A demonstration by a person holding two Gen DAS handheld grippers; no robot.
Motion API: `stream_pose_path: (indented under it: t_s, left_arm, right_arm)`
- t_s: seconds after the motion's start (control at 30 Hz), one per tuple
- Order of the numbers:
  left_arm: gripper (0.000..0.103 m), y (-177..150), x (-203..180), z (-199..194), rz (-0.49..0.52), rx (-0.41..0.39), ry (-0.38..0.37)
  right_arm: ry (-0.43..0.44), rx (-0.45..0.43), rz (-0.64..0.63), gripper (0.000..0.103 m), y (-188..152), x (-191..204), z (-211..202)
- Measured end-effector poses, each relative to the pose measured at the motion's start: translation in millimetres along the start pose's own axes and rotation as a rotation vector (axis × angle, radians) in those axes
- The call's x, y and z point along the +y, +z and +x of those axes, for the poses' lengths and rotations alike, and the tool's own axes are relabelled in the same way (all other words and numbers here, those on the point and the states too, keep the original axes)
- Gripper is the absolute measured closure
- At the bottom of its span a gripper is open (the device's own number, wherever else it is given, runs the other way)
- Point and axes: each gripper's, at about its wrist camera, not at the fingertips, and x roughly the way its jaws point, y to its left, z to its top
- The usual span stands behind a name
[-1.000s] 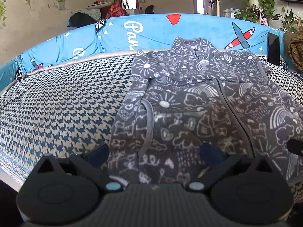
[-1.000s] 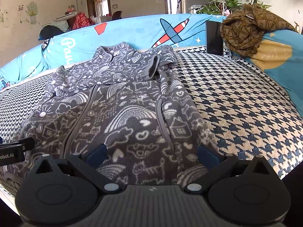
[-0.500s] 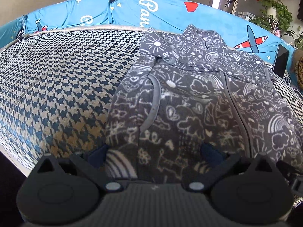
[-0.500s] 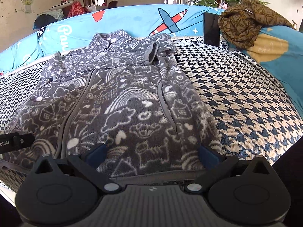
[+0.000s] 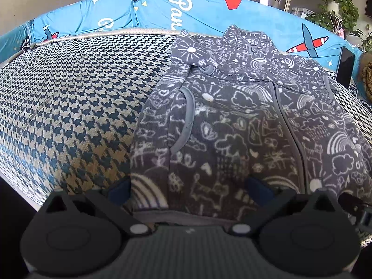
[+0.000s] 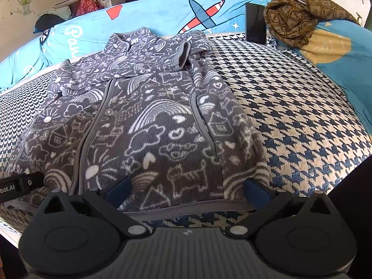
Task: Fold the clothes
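At the sofa's near edge, left tongs and right tongs spread over the fleece jacket hem. Pinch both layers evenly, then lift together.

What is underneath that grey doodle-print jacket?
The grey jacket lies flat on a blue-and-cream houndstooth cover, which shows all around it. Its sleeves are folded across its chest, hiding the upper front. Whether anything else lies beneath cannot be seen.
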Motion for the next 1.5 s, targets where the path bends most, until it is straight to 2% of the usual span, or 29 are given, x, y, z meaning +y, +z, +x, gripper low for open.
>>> stream_pose_path:
  t_s: [0.27,0.43,0.57,0.77,0.97,1.07,1.17,1.27,1.33,1.5]
  left_arm:
    - [0.0,-1,-4,-10,0.016,-0.006,-0.005]
    - [0.0,-4,-7,-23,0.034,-0.04,-0.034]
    - [0.0,-9,-12,-25,0.074,-0.031,-0.016]
    - [0.0,-10,-23,-10,0.125,0.052,0.035]
    - [0.0,-10,-21,-5,0.113,0.081,0.027]
    - [0.0,-11,-24,-10,0.14,0.085,0.028]
    - [0.0,-17,-27,-14,0.169,0.098,0.036]
    - [0.0,-22,-29,-19,0.191,0.102,0.029]
    - [0.0,-18,-30,-24,0.193,0.072,0.029]
    - [0.0,-8,-31,-35,0.198,0.011,0.029]
  right_arm:
    - [0.033,-0.028,0.018,0.0,4,-3,-11]
    - [0.04,-0.048,-0.006,0.0,3,3,-17]
    - [0.07,-0.056,-0.009,0.0,1,5,-18]
    - [0.032,0.052,-0.012,0.0,0,7,-3]
    - [0.004,0.061,-0.053,0.0,-5,13,2]
    - [0.015,0.081,-0.046,0.0,-4,11,-1]
    - [0.063,0.119,-0.02,0.0,-7,8,-8]
    - [0.087,0.111,-0.063,0.0,-15,12,-17]
    - [0.1,0.093,-0.077,0.0,-16,14,-21]
    - [0.148,0.064,-0.008,0.0,-1,3,-27]
